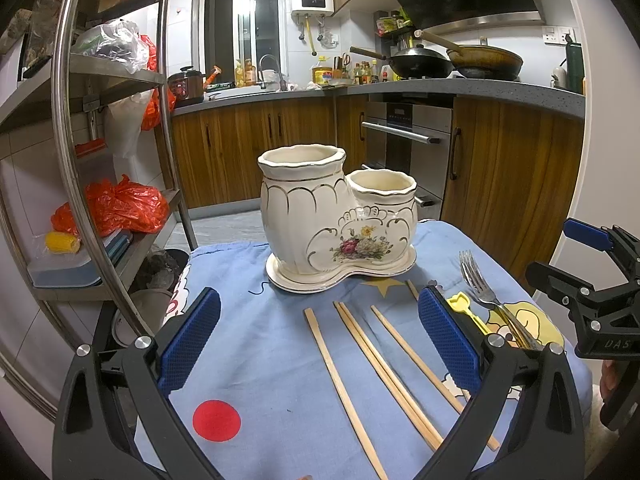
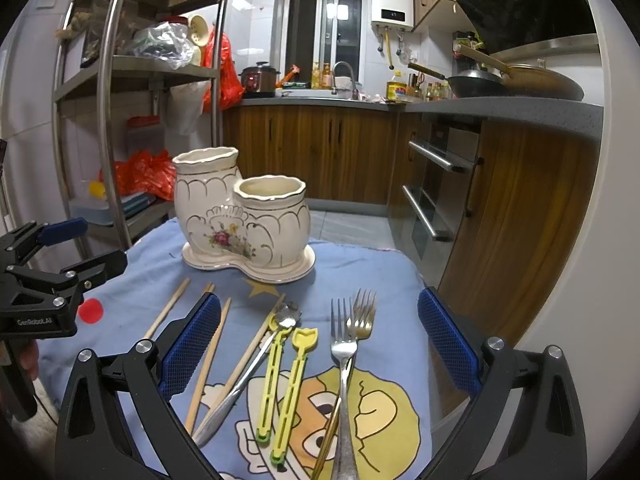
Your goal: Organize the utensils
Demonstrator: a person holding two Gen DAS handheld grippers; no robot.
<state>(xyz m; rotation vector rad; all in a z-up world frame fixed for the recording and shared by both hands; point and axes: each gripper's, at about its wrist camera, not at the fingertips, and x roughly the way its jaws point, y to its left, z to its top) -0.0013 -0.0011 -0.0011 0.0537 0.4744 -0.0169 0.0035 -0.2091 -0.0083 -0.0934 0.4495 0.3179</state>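
Utensils lie loose on the blue cartoon-print cloth (image 2: 360,272): wooden chopsticks (image 1: 376,364) left, two overlapping metal forks (image 2: 348,344) right, near the empty cream two-cup ceramic holder (image 1: 336,220). Both the left gripper (image 1: 320,344) and right gripper (image 2: 320,344) are spread wide, holding nothing. A grab at the forks may lift only one, or drag the cloth and rock the holder.

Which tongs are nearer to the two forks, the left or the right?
Right. The right tongs hover open just before the forks. The left tongs are open over the chopsticks, off to the forks' left.

Your cream two-cup holder (image 2: 244,224) stands upright mid-frame, both cups empty. Below it, flat on the cloth: chopsticks (image 2: 208,360) left, spoon (image 2: 248,368) and two yellow utensils (image 2: 286,392) centre, two forks (image 2: 348,360) overlapping right.
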